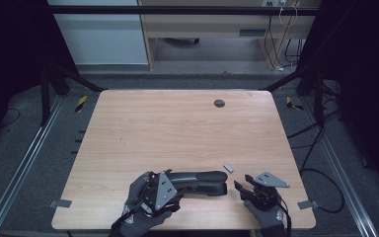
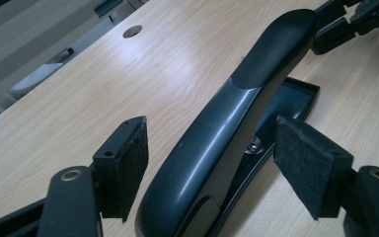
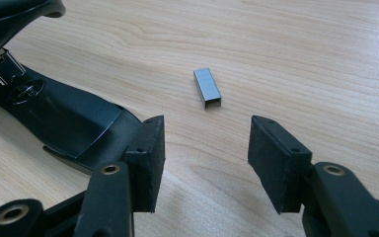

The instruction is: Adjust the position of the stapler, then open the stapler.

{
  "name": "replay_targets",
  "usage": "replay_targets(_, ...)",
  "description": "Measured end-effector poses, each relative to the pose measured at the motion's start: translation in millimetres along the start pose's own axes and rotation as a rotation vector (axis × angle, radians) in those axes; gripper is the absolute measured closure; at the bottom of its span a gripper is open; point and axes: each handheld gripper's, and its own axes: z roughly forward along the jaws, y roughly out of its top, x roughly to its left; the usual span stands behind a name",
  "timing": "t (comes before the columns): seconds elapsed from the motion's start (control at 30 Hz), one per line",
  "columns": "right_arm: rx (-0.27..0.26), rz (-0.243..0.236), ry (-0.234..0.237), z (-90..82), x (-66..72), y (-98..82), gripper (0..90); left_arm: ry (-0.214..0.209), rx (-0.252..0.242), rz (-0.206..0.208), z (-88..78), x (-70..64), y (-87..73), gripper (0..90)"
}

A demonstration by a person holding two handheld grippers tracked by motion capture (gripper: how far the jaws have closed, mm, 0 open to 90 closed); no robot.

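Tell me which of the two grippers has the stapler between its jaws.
The left gripper: its open jaws straddle the black stapler without pressing. The right gripper faces bare table near the staple strip.

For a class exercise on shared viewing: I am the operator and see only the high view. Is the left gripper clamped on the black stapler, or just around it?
Observer: Just around it. In the left gripper view, the pads stand clear of the stapler on both sides.
Operator: And the small grey piece near the right gripper?
Observer: The right gripper view shows it as a strip of staples, lying flat on the table, ahead of the open jaws.
Operator: Is the stapler open or closed?
Observer: Open at the front: its top arm is raised off the base.
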Motion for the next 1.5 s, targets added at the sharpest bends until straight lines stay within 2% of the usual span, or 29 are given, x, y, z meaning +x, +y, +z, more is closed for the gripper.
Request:
replay_targets(0.23, 0.001, 0.005, -0.003, -0.7, -0.7, -0.1, 47.7, -0.004, 0.010, 0.020, 0.1, -5.7, 3.5, 26.5)
replay_targets(0.43, -0.007, 0.003, -0.014, -2.3, -1.4, 0.3, 48.2, 0.013, 0.025, 0.067, 1.8, -14.5, 7.6, 24.5)
replay_targets(0.83, -0.008, -0.009, -0.017, -3.7, -0.4, 0.3, 52.5, 0.020, 0.053, 0.130, 7.7, -24.7, 15.7, 22.5)
replay_targets(0.87, -0.010, -0.006, -0.018, -3.9, -0.5, 0.3, 53.4, 0.022, 0.057, 0.149, 8.5, -26.4, 19.0, 22.4)
replay_targets(1.1, -0.011, -0.015, -0.019, -4.2, -0.3, 0.3, 55.7, 0.036, 0.079, 0.194, 16.4, -32.8, 28.5, 21.0)
replay_targets(1.5, -0.013, -0.012, -0.018, -4.9, -0.2, 0.3, 61.0, 0.026, 0.107, 0.215, 31.9, -38.2, 32.4, 20.8)
